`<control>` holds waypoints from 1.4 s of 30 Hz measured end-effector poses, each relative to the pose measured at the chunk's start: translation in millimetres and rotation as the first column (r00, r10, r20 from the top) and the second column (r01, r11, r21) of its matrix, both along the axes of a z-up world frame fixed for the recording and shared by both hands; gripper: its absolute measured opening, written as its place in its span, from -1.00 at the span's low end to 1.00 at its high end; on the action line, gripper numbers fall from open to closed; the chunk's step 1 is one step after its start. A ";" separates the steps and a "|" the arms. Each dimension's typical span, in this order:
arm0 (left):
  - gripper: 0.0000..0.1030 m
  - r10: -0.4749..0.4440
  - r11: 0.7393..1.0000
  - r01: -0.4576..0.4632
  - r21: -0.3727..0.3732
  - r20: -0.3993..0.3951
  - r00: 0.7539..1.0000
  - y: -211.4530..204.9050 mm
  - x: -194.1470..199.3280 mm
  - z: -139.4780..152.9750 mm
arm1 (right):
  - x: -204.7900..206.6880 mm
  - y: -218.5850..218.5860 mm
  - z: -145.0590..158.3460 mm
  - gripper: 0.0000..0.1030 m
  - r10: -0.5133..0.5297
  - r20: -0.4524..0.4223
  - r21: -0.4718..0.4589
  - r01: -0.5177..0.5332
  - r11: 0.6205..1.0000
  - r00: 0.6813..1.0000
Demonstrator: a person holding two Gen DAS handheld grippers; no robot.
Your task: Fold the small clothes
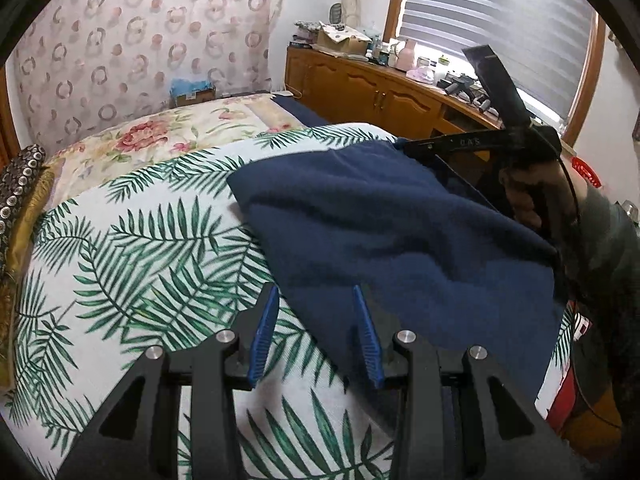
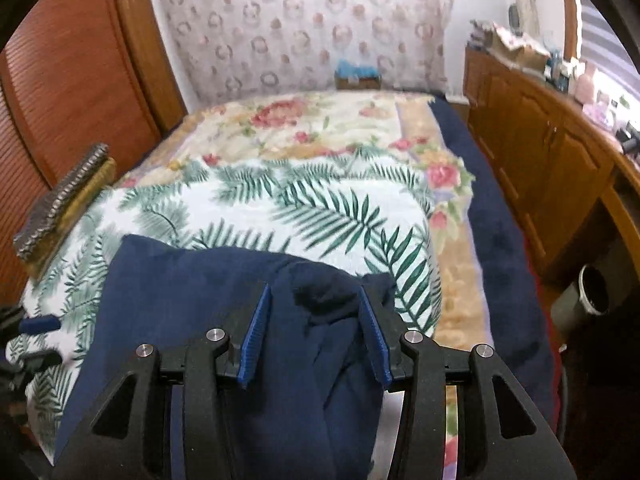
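A navy blue garment (image 1: 400, 232) lies folded over on the palm-leaf bed cover (image 1: 140, 248). My left gripper (image 1: 315, 294) hovers open at the garment's near left edge. Its right finger is over the cloth, its left finger over the leaf print, and nothing is pinched. A hand (image 1: 524, 200) holds the other gripper at the garment's far right corner. In the right wrist view the navy garment (image 2: 180, 292) fills the foreground. My right gripper (image 2: 314, 290) stands open over a bunched fold of it, and the pads do not press the cloth.
A floral blanket (image 2: 300, 120) covers the far half of the bed and a navy blanket (image 2: 500, 240) runs along its right edge. A cluttered wooden cabinet (image 1: 360, 84) stands to the right, a wooden headboard (image 2: 72, 80) and patterned cushions (image 2: 60, 204) to the left, and a bin (image 2: 592, 292) on the floor.
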State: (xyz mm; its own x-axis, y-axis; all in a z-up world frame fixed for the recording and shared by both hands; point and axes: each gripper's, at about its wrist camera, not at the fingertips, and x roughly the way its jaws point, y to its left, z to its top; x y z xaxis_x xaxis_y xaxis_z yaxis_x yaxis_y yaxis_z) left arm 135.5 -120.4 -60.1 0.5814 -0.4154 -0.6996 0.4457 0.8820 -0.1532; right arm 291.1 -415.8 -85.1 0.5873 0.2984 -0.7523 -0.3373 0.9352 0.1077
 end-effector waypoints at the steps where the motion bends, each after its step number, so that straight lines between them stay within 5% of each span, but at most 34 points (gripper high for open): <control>1: -0.28 -0.003 1.000 0.003 0.003 -0.001 1.000 -1.2 -1.6 -0.6 | 0.3 -0.4 -1.4 -0.64 0.020 -0.014 0.023 -0.020 1.000 1.000; 3: -0.28 -0.010 1.000 0.010 0.004 -0.002 1.000 -3.7 -4.8 -0.7 | -4.5 -2.8 2.1 -0.88 0.063 -0.008 0.059 -0.062 0.996 0.998; 6: -0.28 -0.018 1.000 0.018 -0.001 0.000 1.000 -6.1 -9.3 1.6 | -17.2 -8.7 20.3 -0.95 0.050 0.073 0.051 -0.054 0.997 0.996; 11: -0.26 -0.046 0.999 0.046 -0.010 0.006 0.999 -13.9 -22.2 5.5 | -21.1 -20.9 47.1 -0.94 -0.139 0.195 -0.047 0.151 0.987 0.971; 14: -0.19 -0.063 0.998 0.063 0.000 0.007 0.998 -19.0 -31.8 5.6 | -20.4 -14.1 43.0 -0.71 -0.142 0.171 -0.136 0.166 0.977 0.975; 16: -0.19 -0.076 0.997 0.076 0.008 0.004 0.997 -21.5 -36.7 5.0 | -30.9 -13.3 45.4 -0.22 -0.126 0.188 -0.158 0.157 0.975 0.974; 17: -0.19 -0.083 0.996 0.083 0.012 0.001 0.997 -22.8 -40.2 4.4 | -37.8 -14.9 46.6 -0.17 -0.114 0.192 -0.151 0.144 0.978 0.975; 29: -0.17 -0.107 0.994 0.107 0.033 -0.003 0.994 -29.6 -62.3 4.3 | -163.6 -20.4 22.3 0.16 0.003 0.183 -0.146 0.024 0.989 0.983; 42: -0.17 -0.106 0.994 0.108 0.024 -0.065 0.992 -27.3 -74.9 -12.9 | -211.4 -38.0 -11.0 0.27 -0.048 0.111 -0.110 0.060 0.992 0.993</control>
State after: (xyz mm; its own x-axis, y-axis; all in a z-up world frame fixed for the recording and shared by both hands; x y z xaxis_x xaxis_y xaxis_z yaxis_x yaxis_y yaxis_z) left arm 60.5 -147.7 -72.9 0.4886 -0.4530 -0.7457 0.5279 0.8340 -0.1607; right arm 79.7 -453.8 -96.1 0.6798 0.1810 -0.7107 -0.2899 0.9565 -0.0336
